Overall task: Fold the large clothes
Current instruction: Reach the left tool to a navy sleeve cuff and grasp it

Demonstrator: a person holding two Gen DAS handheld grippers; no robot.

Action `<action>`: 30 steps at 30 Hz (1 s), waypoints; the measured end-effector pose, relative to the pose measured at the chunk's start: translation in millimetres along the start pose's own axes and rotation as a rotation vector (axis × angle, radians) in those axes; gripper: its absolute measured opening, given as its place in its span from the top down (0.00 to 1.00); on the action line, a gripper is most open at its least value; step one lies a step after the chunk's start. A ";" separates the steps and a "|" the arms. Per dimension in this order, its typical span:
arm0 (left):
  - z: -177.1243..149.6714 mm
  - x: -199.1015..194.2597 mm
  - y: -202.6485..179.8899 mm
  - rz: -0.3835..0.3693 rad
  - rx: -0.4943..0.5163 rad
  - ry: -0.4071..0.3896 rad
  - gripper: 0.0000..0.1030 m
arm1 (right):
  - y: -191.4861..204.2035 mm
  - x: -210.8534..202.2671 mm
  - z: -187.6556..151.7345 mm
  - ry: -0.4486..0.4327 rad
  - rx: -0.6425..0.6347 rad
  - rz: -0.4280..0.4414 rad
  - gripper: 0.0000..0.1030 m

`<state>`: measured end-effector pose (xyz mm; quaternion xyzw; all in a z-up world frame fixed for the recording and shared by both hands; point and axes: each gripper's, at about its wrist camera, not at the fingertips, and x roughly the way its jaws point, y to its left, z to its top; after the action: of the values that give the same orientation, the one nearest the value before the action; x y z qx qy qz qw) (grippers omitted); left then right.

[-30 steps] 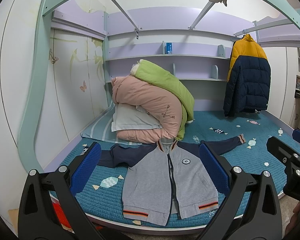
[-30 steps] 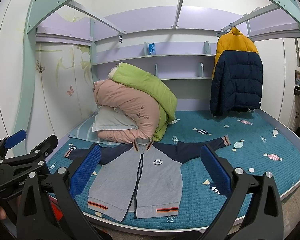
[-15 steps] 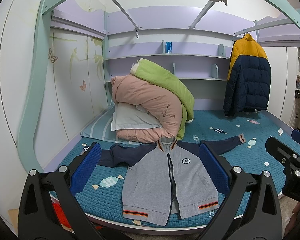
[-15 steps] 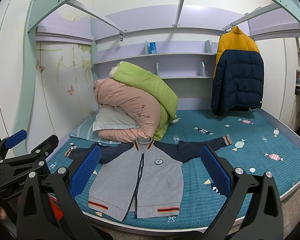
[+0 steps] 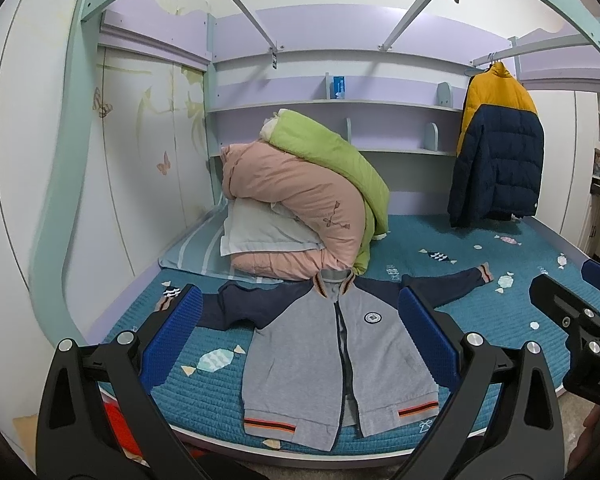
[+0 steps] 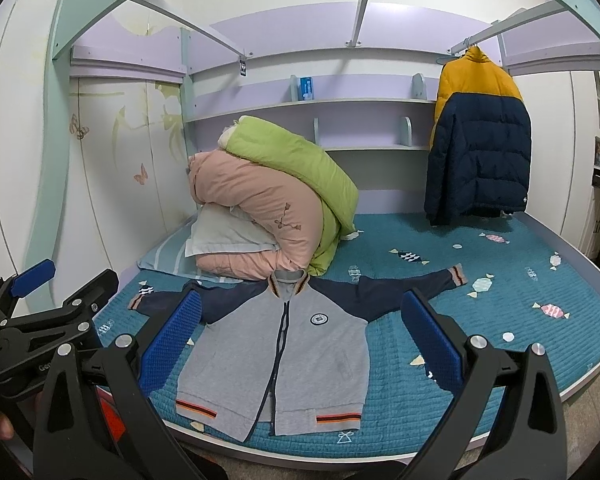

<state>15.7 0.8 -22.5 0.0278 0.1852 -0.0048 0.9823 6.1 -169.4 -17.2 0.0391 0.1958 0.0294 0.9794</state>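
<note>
A grey zip jacket with navy sleeves lies flat, front up, on the teal bed cover, sleeves spread out to both sides, hem toward me. It also shows in the right wrist view. My left gripper is open and empty, held short of the bed's front edge, above the jacket's hem. My right gripper is open and empty too, beside the left one. The right gripper also shows at the right of the left wrist view, and the left gripper at the left of the right wrist view.
A pile of pink and green quilts on a pillow sits just behind the jacket's collar. A yellow and navy puffer coat hangs at the back right. Shelves line the back wall. The bed's front edge is close below.
Almost nothing differs. The right wrist view has shifted very slightly toward the bed. Both grippers stay open and empty.
</note>
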 end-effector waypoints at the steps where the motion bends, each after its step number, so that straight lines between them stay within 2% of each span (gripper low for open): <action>1: -0.6 4.0 0.5 0.002 0.000 0.008 0.05 | -1.8 2.8 -1.6 0.005 0.002 0.002 0.07; 5: -4.2 25.9 5.7 0.000 -0.004 0.048 0.05 | 4.4 30.1 -4.2 0.037 0.001 0.013 0.07; 9: -12.7 59.1 17.0 0.034 -0.015 0.109 0.05 | 12.1 66.7 -8.5 0.081 0.007 0.030 0.07; 12: -22.3 88.5 34.9 0.049 -0.035 0.158 0.05 | 20.2 95.7 -14.8 0.113 0.005 0.051 0.07; 15: -32.5 126.6 63.0 0.020 -0.070 0.234 0.05 | 28.2 132.3 -22.4 0.167 0.006 0.067 0.07; 18: -45.2 172.1 116.3 -0.017 -0.176 0.317 0.05 | 38.5 174.3 -32.1 0.218 0.004 0.081 0.07; 22: -61.7 227.3 190.5 0.068 -0.273 0.371 0.05 | 55.2 238.7 -48.2 0.277 -0.006 0.107 0.07; 25: -80.7 283.2 255.6 0.179 -0.302 0.441 0.05 | 66.8 288.5 -61.3 0.330 0.004 0.140 0.07; 30: -116.3 363.0 340.7 0.229 -0.388 0.514 0.05 | 84.7 363.9 -83.6 0.393 -0.026 0.136 0.07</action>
<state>318.2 347.9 -244.7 -0.1388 0.4196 0.1480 0.8847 305.6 -53.1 -225.3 0.0331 0.3796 0.1053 0.9185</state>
